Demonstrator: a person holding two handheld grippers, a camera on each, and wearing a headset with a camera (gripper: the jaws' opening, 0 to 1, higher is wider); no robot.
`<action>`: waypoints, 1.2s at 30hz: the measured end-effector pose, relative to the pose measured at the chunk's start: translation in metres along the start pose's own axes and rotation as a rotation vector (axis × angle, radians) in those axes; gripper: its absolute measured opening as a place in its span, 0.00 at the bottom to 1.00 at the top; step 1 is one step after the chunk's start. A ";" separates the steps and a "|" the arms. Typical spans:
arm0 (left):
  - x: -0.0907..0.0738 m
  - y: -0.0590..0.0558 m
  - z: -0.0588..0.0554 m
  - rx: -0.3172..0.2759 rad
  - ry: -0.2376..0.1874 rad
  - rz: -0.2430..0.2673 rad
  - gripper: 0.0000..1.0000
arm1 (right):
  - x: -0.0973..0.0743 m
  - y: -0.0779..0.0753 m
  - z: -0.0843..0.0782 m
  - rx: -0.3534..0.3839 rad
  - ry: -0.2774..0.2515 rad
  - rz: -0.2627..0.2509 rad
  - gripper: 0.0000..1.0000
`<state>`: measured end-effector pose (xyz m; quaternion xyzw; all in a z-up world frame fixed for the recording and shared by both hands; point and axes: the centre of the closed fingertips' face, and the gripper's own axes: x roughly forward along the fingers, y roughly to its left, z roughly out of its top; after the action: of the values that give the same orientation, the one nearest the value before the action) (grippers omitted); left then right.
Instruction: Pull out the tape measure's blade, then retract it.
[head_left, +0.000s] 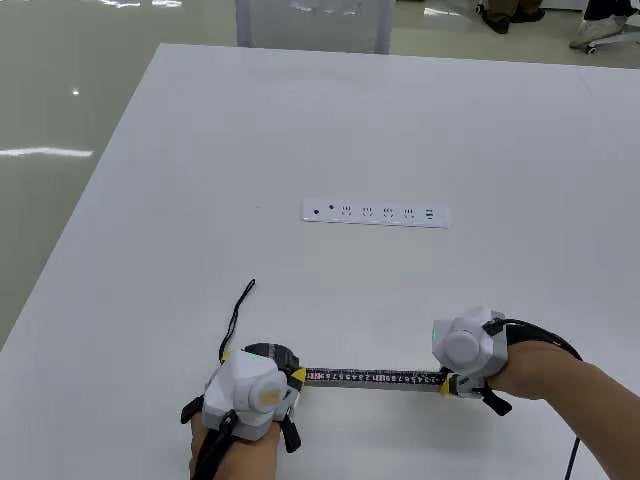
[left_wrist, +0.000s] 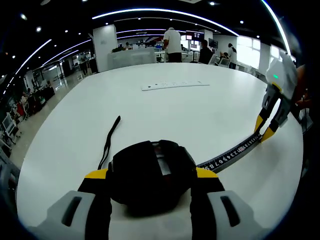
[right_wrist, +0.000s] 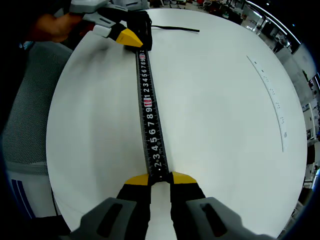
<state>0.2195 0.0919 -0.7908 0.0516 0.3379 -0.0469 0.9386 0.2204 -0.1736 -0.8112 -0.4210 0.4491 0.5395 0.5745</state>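
A black tape measure case (left_wrist: 150, 175) sits clamped between the yellow-tipped jaws of my left gripper (left_wrist: 152, 175), low on the white table (head_left: 330, 140). In the head view the case (head_left: 275, 355) lies at the front left under my left gripper (head_left: 290, 385). Its dark numbered blade (right_wrist: 148, 115) runs out straight across the table to my right gripper (right_wrist: 160, 177), which is shut on the blade's end. The blade (head_left: 370, 377) spans the gap to my right gripper (head_left: 447, 383). A thin black wrist strap (head_left: 238, 312) trails from the case.
A white power strip (head_left: 375, 213) lies flat in the middle of the table, well beyond the blade. The table's left edge drops to a glossy floor. People stand far off at the back of the room in the left gripper view.
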 end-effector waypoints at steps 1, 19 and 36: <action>0.000 0.000 0.000 -0.002 -0.001 0.000 0.59 | 0.000 0.000 0.000 -0.003 0.001 0.000 0.13; -0.001 0.000 0.006 -0.128 -0.037 -0.024 0.63 | 0.001 0.000 0.001 -0.005 0.011 0.002 0.13; -0.002 -0.001 0.004 -0.096 -0.017 -0.020 0.59 | 0.003 -0.001 0.000 0.000 0.007 0.000 0.13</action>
<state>0.2201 0.0901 -0.7866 0.0026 0.3323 -0.0404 0.9423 0.2214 -0.1729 -0.8144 -0.4228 0.4510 0.5380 0.5730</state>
